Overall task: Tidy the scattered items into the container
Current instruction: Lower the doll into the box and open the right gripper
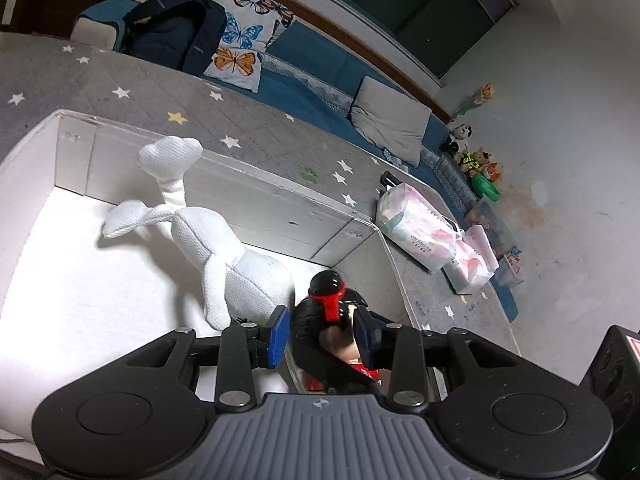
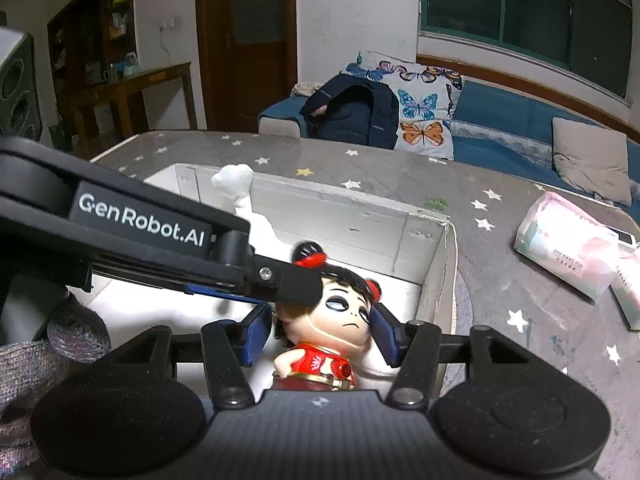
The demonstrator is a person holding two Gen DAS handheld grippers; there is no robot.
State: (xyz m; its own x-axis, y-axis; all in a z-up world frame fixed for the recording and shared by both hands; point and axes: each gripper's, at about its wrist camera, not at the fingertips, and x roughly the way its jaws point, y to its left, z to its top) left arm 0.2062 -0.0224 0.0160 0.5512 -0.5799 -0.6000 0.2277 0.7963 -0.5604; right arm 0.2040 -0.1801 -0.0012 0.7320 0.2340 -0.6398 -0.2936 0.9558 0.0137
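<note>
Doll's (image 2: pixel 340 320) scowling face: right wrist view only.

Place: a home living room.
Ahead of the claws: a blue sofa (image 2: pixel 520 120) is sitting under a dark window (image 2: pixel 520 12), carrying a butterfly pillow (image 2: pixel 420 108) and backpack (image 2: pixel 352 116).
Far left: a wooden door (image 2: pixel 244 40) is standing shut.

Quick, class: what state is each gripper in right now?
Left gripper: jaws closed on the doll.
Right gripper: jaws flank the doll's head; grip cannot be told.
</note>
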